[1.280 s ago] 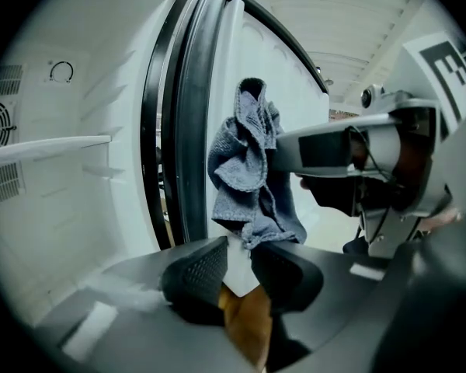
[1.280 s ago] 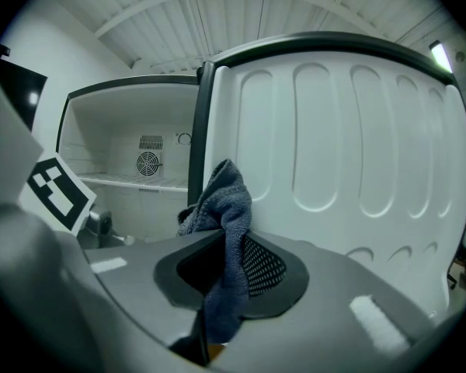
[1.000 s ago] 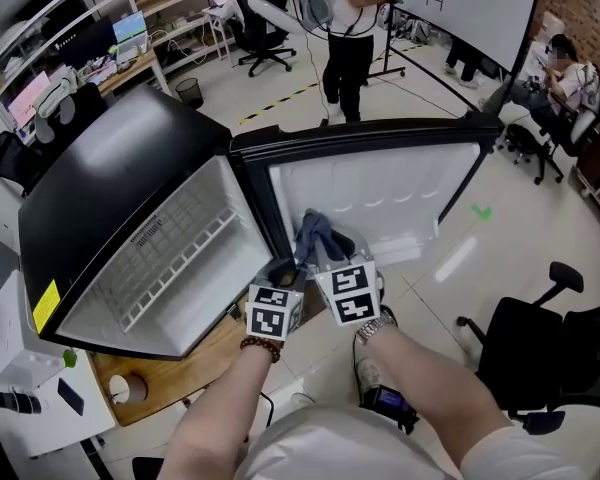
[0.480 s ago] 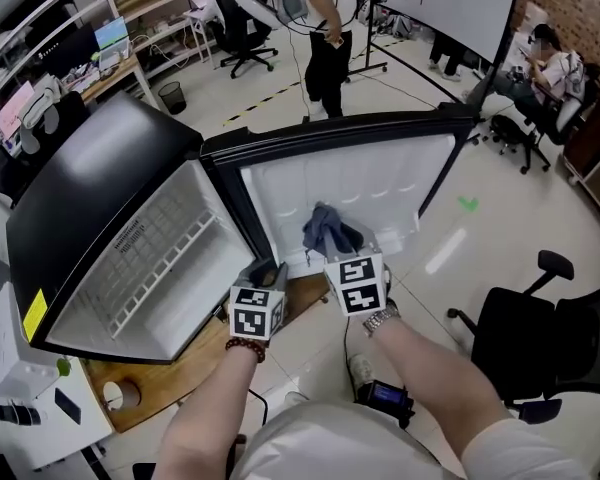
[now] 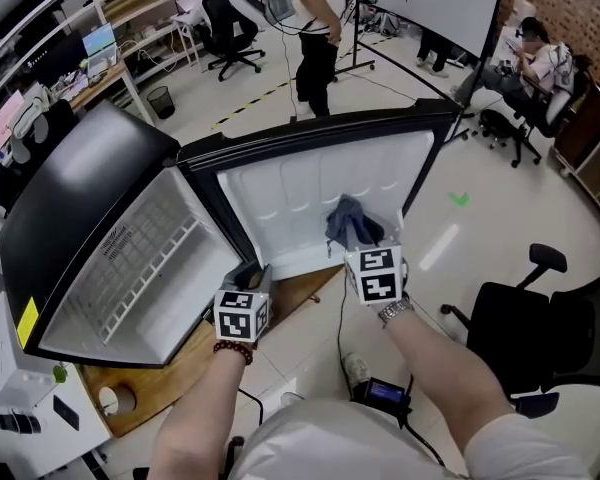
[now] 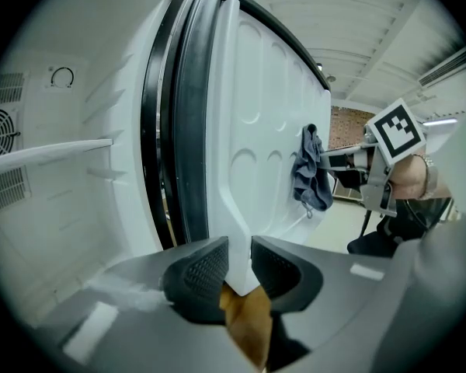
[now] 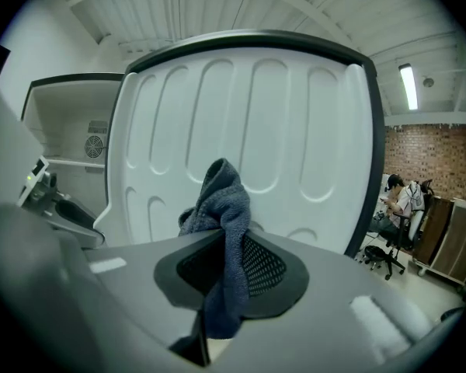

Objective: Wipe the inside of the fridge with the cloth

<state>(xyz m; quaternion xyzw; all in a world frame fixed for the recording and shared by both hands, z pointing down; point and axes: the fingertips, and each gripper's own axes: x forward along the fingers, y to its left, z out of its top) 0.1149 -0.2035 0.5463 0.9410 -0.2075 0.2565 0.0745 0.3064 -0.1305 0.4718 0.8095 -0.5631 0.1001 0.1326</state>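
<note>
A: What is the left gripper (image 6: 239, 264) doing?
B: It's clamping the near edge of the fridge door (image 6: 256, 130).
A: And the right gripper (image 7: 230, 269)?
B: It's pinching the cloth (image 7: 220, 195), which is lying against the door's inner panel, toward its right.

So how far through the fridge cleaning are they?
Done: the fridge door is open and the cloth is clamped in the right gripper. In hand: the cloth is up at the door's white inner panel, while the left gripper pinches the door's edge. Left: the shelved compartment, apparently; no wipe marks show either way.
</note>
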